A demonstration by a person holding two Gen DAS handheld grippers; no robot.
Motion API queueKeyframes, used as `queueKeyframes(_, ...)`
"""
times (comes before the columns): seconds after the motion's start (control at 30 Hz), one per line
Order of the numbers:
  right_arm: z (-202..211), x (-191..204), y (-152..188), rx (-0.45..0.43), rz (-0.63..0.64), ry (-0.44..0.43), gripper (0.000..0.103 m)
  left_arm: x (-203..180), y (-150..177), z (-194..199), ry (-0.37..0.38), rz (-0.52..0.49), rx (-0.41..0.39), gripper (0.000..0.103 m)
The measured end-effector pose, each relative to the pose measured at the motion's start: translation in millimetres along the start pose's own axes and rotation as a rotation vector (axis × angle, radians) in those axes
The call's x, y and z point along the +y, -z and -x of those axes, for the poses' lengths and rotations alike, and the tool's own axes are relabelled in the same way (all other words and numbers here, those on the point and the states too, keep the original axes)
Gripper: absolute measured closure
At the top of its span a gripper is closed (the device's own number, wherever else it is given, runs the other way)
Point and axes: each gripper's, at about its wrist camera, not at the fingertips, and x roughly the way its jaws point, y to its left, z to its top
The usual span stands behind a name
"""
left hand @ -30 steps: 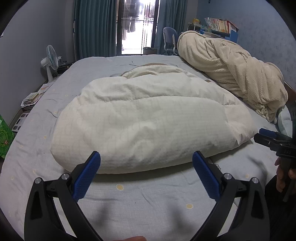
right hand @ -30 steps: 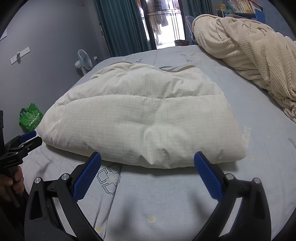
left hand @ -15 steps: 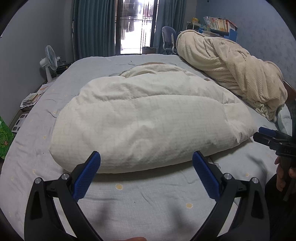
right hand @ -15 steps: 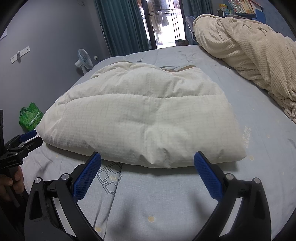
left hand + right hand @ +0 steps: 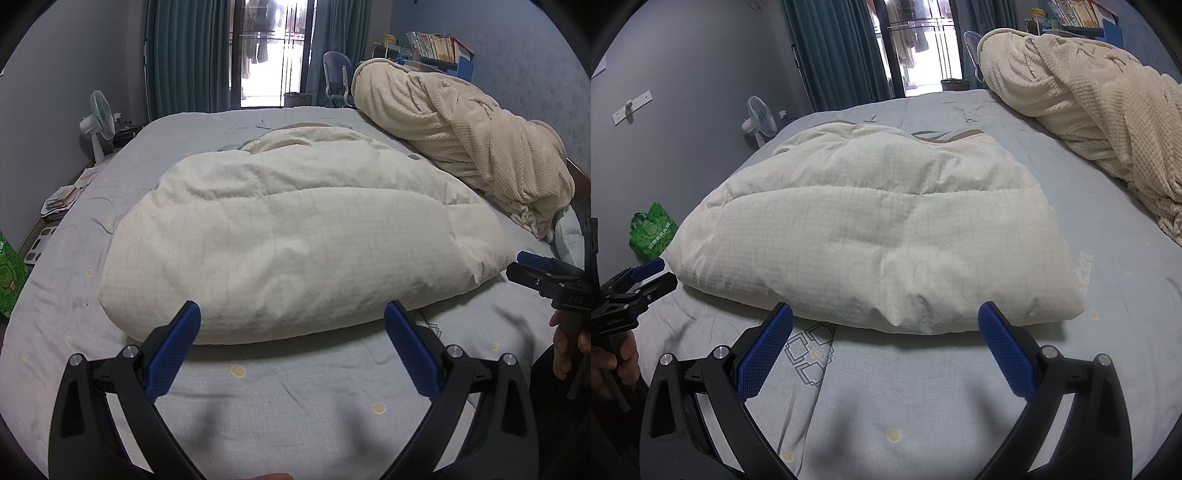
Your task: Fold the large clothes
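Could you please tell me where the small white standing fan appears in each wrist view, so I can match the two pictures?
Left wrist view: the fan stands at the far left, beside the bed's left edge.
Right wrist view: the fan stands upper left of centre, beyond the folded cream padded garment.
Shared landmark: the teal curtains behind it.

Dim, cool daylight came from the balcony door [image 5: 271, 55], blown out with glare, while soft shadows pooled beneath the padded coat [image 5: 295, 251], and fisheye distortion darkened both views' corners.
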Motion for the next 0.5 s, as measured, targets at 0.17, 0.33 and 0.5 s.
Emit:
queueKeyframes(0.17, 0.3, 0.4, 0.3, 0.0, -0.001, 0.0, 0.007, 0.1, -0.3, -0.2, 0.0, -0.001, 0.0, 0.008)
queueKeyframes(0.33, 0.1, 0.3, 0.2, 0.0, 0.0, -0.001, 0.007, 0.0, -0.3, 0.1, 0.0, -0.001, 0.0, 0.008)
queueKeyframes(0.5, 0.1, 0.1, 0.2, 0.0, -0.001, -0.001, 0.007, -0.6, 0.8, 1.4, 0.009, -0.008, -0.012, 0.008)
